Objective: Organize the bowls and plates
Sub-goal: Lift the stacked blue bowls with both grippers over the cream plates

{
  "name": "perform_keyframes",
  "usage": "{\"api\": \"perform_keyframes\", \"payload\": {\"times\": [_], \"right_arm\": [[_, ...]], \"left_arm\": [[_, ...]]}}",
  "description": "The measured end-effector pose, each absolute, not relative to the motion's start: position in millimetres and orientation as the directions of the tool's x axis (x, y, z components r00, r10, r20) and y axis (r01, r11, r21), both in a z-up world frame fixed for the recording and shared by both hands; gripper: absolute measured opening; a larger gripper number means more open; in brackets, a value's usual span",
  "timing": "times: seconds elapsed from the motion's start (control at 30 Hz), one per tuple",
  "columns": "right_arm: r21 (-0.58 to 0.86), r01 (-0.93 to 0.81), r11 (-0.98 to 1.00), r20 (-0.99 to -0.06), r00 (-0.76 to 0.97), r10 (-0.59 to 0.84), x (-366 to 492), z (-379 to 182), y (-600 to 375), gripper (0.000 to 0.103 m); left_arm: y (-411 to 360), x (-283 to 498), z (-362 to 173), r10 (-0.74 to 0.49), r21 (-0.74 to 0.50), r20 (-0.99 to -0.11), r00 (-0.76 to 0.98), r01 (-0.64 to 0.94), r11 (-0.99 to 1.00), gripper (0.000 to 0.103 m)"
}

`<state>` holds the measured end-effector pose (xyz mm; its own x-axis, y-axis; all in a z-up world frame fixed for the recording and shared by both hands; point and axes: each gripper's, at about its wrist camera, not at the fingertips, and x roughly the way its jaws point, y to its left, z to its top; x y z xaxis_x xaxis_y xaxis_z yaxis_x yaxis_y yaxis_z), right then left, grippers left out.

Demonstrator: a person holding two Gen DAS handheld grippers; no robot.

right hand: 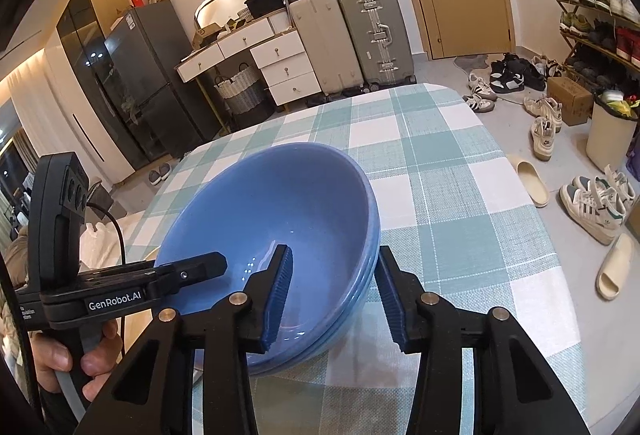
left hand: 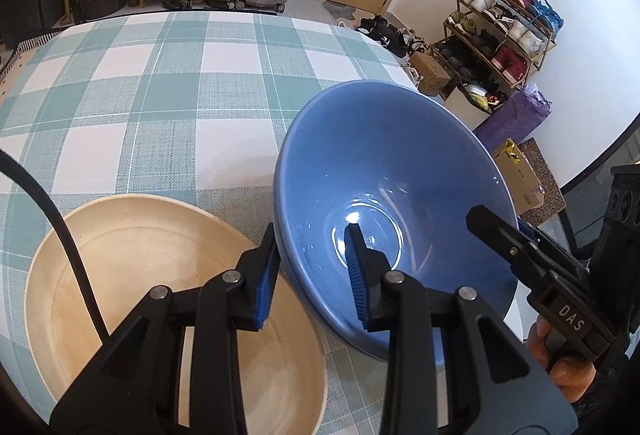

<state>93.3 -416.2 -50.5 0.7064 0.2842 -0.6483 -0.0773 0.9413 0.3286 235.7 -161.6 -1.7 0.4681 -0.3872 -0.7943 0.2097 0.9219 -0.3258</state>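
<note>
blue stacked bowls (left hand: 384, 195) sit on the checked table (left hand: 160, 83), a beige plate (left hand: 160, 295) beside them seen only by the left wrist camera, while the left gripper (left hand: 314, 275) and right gripper (right hand: 332, 299) each clamp opposite rims, one pad inside, one outside.

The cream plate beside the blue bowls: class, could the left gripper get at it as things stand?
Probably not yet. The left gripper is clamped on the blue bowls' rim. The cream plate lies uncovered just beside it, so once it lets go the way looks free.
</note>
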Motion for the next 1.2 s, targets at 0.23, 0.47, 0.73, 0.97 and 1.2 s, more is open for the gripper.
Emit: {"api": "perform_keyframes", "payload": {"times": [0.23, 0.47, 0.73, 0.97, 1.2], "right_arm": [[0.33, -0.074, 0.941, -0.636, 0.719, 0.28, 87, -43, -419, 0.044], [0.319, -0.074, 0.945, -0.623, 0.735, 0.268, 74, -31, -421, 0.044], [0.301, -0.084, 0.95, -0.604, 0.754, 0.258, 57, -13, -416, 0.044], [0.29, -0.104, 0.951, -0.587, 0.766, 0.263, 44, 2, -406, 0.044], [0.278, -0.129, 0.952, -0.57, 0.775, 0.272, 29, 19, -393, 0.044]], "left_arm": [[-163, 226, 8, -0.384, -0.315, -0.788, 0.481, 0.22, 0.923, 0.028], [-167, 210, 22, -0.389, -0.314, -0.777, 0.496, 0.23, 0.921, 0.028], [-162, 189, 43, -0.394, -0.315, -0.758, 0.519, 0.239, 0.919, 0.028], [-151, 168, 62, -0.394, -0.316, -0.742, 0.543, 0.235, 0.919, 0.028], [-138, 142, 83, -0.384, -0.313, -0.725, 0.571, 0.223, 0.923, 0.028]]}}
